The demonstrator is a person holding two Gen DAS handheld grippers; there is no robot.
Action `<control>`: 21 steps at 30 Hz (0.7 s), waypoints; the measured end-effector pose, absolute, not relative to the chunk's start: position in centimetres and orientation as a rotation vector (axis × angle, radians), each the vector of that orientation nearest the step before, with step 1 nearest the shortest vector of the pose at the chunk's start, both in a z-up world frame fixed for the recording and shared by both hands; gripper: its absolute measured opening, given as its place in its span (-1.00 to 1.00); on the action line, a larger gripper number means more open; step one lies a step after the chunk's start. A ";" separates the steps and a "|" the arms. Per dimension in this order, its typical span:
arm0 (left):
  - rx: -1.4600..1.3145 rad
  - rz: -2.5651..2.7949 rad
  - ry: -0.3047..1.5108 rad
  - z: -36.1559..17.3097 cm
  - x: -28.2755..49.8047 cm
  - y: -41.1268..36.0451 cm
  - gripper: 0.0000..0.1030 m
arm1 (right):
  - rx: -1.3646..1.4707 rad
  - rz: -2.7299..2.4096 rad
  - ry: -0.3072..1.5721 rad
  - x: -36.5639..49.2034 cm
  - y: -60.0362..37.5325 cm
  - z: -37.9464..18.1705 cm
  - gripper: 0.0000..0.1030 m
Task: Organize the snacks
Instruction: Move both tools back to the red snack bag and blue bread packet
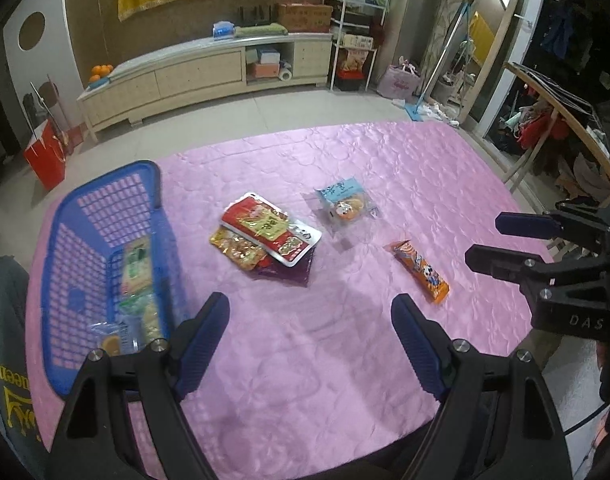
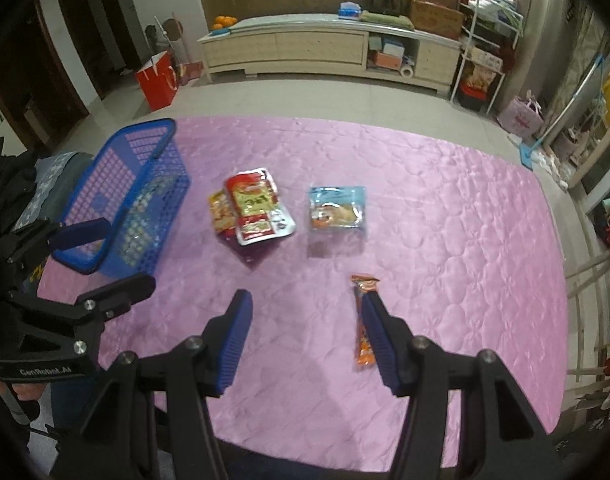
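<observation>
On the quilted pink satin cloth (image 2: 425, 208), my blue plastic lattice basket (image 2: 117, 200) sits at the left with some packets already inside. The overlapping red and yellow foil pouches (image 2: 253, 208), the clear-wrapped pastry packet (image 2: 337, 210) and the slim orange wrapped bar (image 2: 365, 320) lie loose beside it. Both my left gripper (image 1: 311, 332) and right gripper (image 2: 307, 332) hang spread and empty; I judge the bar light, crinkly and slippery, best pinched across its middle.

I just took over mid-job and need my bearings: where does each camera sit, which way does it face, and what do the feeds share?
Left wrist: on the left gripper, angled down at the pink cloth, jaws open and empty; right gripper at the right edge.
Right wrist: on the right gripper, same downward tilt, jaws open; left gripper at the left edge.
Shared: blue basket, red packet pile, clear bun pack, orange bar.
</observation>
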State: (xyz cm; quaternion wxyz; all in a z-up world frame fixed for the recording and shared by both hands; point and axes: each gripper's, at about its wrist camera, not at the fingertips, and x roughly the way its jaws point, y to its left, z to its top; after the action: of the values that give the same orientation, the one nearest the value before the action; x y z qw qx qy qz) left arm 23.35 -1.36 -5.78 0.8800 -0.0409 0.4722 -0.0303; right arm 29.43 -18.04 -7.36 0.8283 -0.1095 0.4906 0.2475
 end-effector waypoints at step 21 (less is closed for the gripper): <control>-0.192 0.141 1.189 -14.7 37.0 0.2 0.58 | -0.251 0.500 1.169 41.4 -15.5 -15.5 0.35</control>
State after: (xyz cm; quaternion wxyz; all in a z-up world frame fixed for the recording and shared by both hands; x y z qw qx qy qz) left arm 36.96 0.15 -14.66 0.8218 -0.0904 0.5586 0.0663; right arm 41.39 -15.49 -15.54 0.7973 -0.1167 0.5445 0.2330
